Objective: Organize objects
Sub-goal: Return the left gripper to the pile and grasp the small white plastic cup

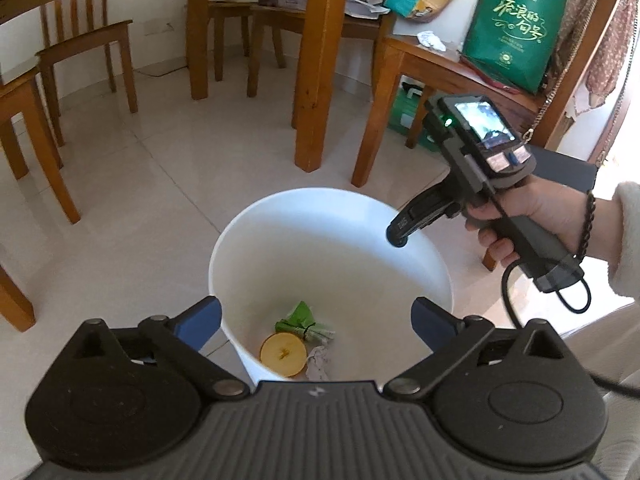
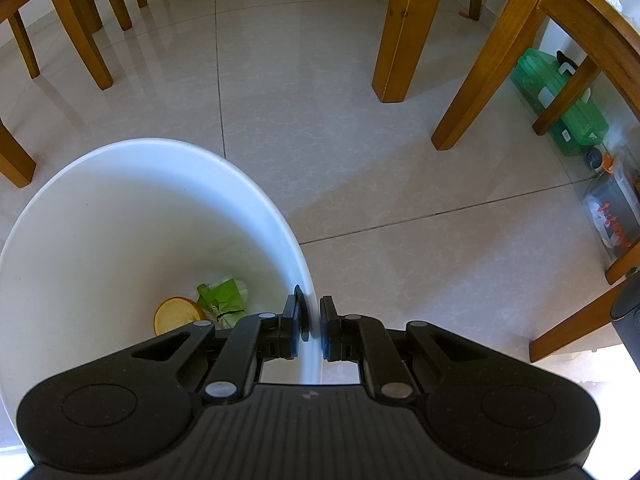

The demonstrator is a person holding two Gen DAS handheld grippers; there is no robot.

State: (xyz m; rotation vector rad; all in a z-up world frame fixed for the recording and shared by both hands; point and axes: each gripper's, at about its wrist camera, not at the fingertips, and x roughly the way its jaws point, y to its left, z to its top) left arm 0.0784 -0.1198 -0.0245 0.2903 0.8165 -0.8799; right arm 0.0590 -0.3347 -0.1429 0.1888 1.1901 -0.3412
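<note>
Between right gripper (image 2: 313, 322) jaws, bin (image 2: 120, 168) rim

A smooth, glossy white plastic bin (image 1: 256, 240) stands on polished, reflective pale floor tiles (image 2: 360, 140) among varnished wooden table legs (image 1: 316, 60), near a shiny green paper bag (image 1: 516, 24), while the left gripper (image 1: 316, 324) looks matt black plastic.

The green bag (image 1: 516, 24) reads "流浪的句号".

One white bin (image 1: 280, 240) holds one orange slice (image 1: 283, 354), one green wrapper (image 1: 302, 318), and one crumpled tissue (image 1: 318, 364).
</note>
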